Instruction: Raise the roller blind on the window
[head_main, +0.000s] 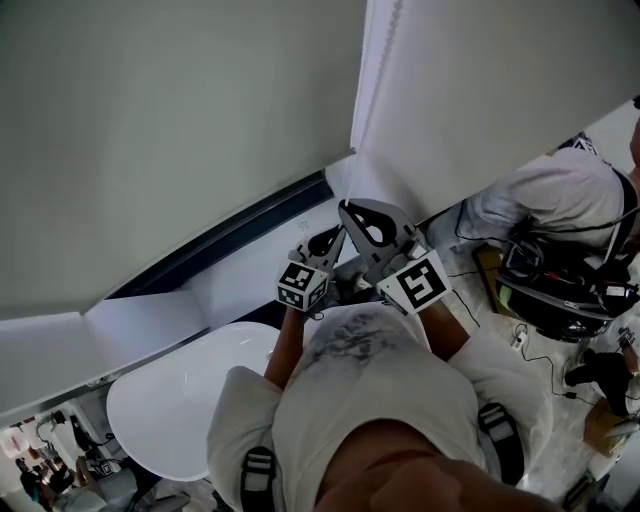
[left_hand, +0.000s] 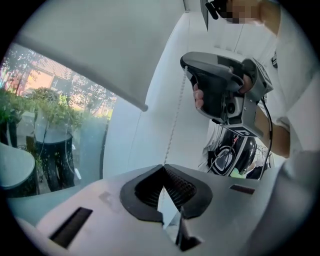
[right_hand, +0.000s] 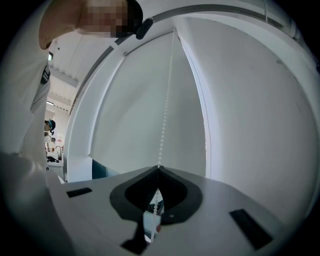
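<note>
The roller blind (head_main: 180, 130) is pale grey, the bead chain (right_hand: 165, 115) white, the 2 marker cubes (head_main: 303, 285) black-and-white patterned.

A black cable (head_main: 541, 357) and a black gear bundle (head_main: 556, 298) lie on the pale floor (head_main: 556, 432).

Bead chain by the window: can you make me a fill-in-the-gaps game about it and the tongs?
1. The left tongs and the right tongs are both ____ on the bead chain.
2. The right tongs grip the chain ____ up than the left tongs do.
3. The person's shirt is the colour ____.

Missing words: shut; higher; white.
</note>
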